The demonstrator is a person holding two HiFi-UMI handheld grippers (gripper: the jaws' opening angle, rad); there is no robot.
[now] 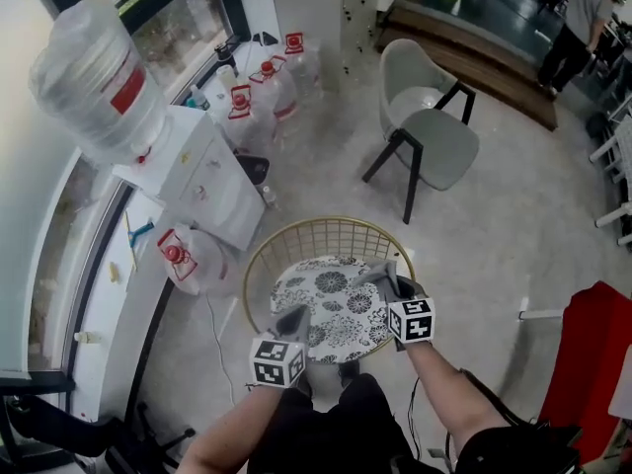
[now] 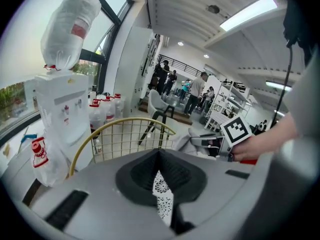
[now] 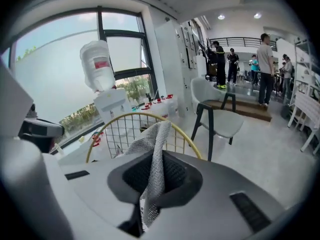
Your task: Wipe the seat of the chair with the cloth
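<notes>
Grey mesh cloth [image 3: 151, 139] hangs limp, pinched in our right gripper [image 3: 152, 176] above the patterned seat [image 1: 331, 299] of the wire-backed chair [image 1: 326, 219]. Left gripper [image 2: 160, 159]: jaws together, empty. We judge the cloth light, soft and floppy; best gripped at its bunched middle.

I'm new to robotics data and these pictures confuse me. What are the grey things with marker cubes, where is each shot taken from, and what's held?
No robot here: a person holds a two-jaw gripper in each hand. The head view looks down from their head; the other two come from cameras riding on the grippers. Below stands a chair with a patterned seat and gold wire back. The right gripper is shut on a grey cloth. The left gripper has its jaws together, apparently empty.
</notes>
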